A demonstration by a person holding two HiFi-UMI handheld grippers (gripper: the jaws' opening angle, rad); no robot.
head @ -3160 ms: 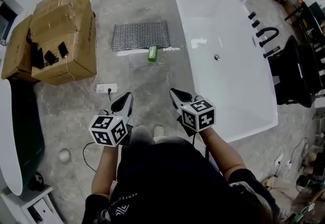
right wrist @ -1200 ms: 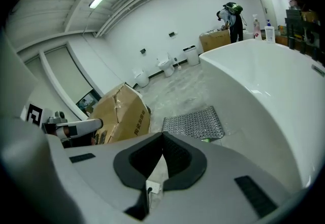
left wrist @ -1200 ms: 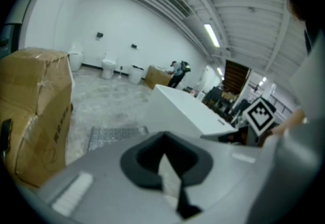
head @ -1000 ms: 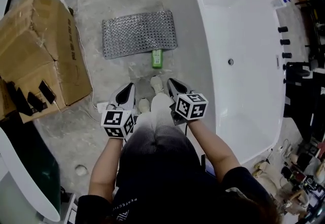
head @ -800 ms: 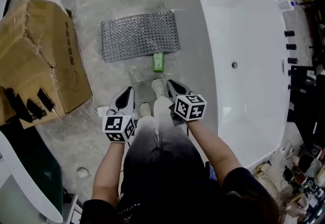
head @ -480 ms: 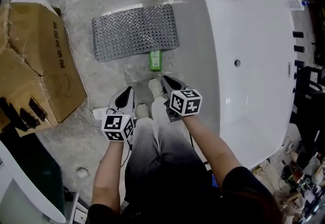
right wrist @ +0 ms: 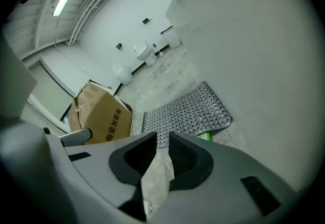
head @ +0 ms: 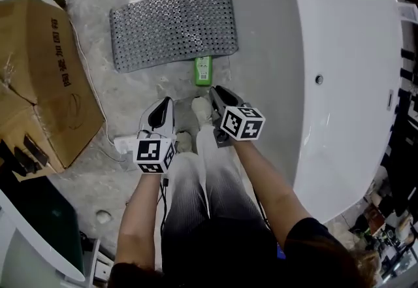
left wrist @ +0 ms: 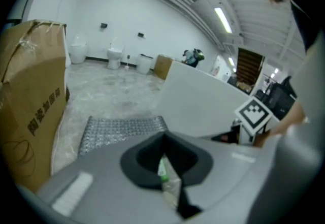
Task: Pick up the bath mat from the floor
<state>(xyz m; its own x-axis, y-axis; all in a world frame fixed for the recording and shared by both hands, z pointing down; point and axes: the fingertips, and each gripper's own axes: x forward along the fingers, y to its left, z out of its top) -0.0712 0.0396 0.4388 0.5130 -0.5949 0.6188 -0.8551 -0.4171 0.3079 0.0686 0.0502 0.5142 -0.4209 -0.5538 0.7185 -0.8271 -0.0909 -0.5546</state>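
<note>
The grey perforated bath mat lies flat on the marble floor beside the tub, with a green bottle at its near edge. It also shows in the left gripper view as the mat and in the right gripper view as the mat. Both grippers hang short of it, above the person's feet. My left gripper is shut, its tips meeting with nothing held. My right gripper stands close to the bottle. Its jaws have just been opening and show a narrow empty gap.
A white bathtub runs along the right of the mat. A large cardboard box stands to the left. A white power strip with its cable lies on the floor near my left gripper. The person's shoes are between the grippers.
The person has bent down and stepped forward. Both grippers have sunk toward the floor and come nearer to the mat and the green bottle, which look larger.
</note>
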